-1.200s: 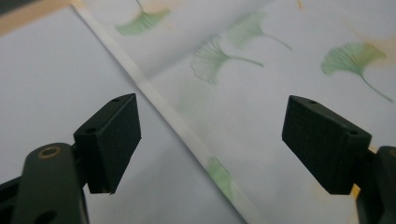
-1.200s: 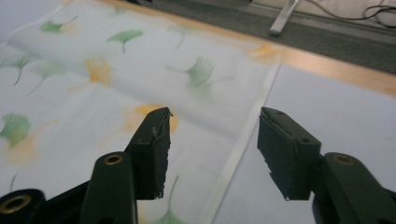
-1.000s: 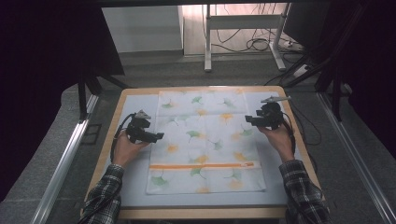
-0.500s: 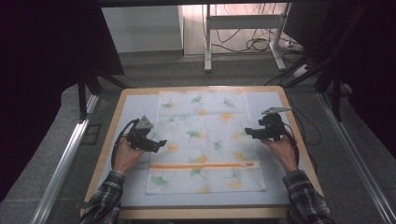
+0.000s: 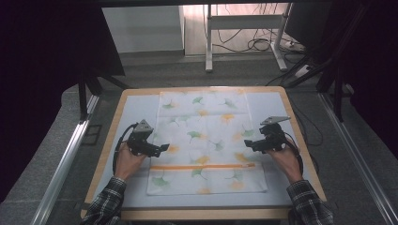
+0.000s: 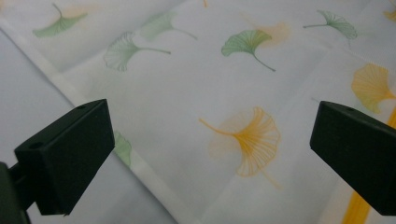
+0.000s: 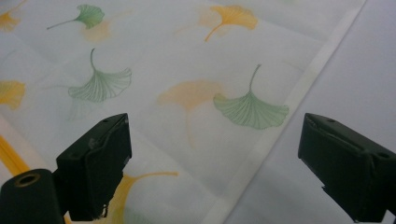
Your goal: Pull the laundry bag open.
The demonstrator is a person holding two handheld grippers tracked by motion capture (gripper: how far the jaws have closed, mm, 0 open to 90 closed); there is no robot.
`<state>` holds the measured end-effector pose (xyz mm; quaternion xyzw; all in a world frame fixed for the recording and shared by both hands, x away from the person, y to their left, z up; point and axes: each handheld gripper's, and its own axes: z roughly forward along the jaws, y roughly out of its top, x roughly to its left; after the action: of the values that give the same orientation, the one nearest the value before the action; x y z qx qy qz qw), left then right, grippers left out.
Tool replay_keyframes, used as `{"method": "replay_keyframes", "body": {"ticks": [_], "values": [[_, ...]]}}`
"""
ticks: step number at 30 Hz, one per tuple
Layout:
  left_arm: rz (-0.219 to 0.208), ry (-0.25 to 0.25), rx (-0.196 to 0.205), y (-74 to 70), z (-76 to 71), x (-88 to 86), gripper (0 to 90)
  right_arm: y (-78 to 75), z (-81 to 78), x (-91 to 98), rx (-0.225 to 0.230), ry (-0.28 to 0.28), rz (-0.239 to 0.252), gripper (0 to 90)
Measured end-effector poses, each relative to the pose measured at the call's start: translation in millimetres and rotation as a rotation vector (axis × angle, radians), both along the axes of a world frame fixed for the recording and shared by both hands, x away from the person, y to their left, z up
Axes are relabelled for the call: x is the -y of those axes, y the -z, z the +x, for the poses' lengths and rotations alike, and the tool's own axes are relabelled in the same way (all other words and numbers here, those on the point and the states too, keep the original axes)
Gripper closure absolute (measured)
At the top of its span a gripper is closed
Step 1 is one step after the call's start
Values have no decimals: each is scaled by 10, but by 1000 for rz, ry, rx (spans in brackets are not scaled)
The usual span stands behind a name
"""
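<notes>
Above the two side edges of the cloth [image 5: 206,140], both grippers, left [image 5: 162,147] and right [image 5: 247,143], hold open fingers, so I judge a shallow pinch may miss the thin hem.

White cloth [image 5: 206,140] printed with green and orange ginkgo leaves, one orange stripe [image 5: 202,166]; black grippers, plaid sleeves [image 5: 108,206]

wooden-edged table [image 5: 300,140], grey floor [image 5: 155,75], tangled cables [image 5: 256,44], metal frame legs [image 5: 209,37]
</notes>
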<state>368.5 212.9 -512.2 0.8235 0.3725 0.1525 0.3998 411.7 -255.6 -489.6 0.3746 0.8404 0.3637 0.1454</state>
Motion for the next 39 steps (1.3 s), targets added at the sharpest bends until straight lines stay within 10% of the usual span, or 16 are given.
{"method": "replay_keyframes", "body": {"ticks": [6, 9, 22, 33, 39], "values": [[98, -57, -69, 72, -26, 34, 50, 29, -132, 6, 5, -18, -39, 84], [182, -109, -82, 135, -2, 25, 224, 42, -197, 18, 4, -19, -46, 84], [85, -100, -196, 224, 121, -159, 870, 34, -484, 137, -2, -15, -41, 84], [119, -109, -183, 188, 165, -170, 867, 62, -678, 252, -18, -28, -42, 83], [84, -82, -146, 140, 121, -71, 575, 104, -737, 201, -28, -89, -71, 66]]}}
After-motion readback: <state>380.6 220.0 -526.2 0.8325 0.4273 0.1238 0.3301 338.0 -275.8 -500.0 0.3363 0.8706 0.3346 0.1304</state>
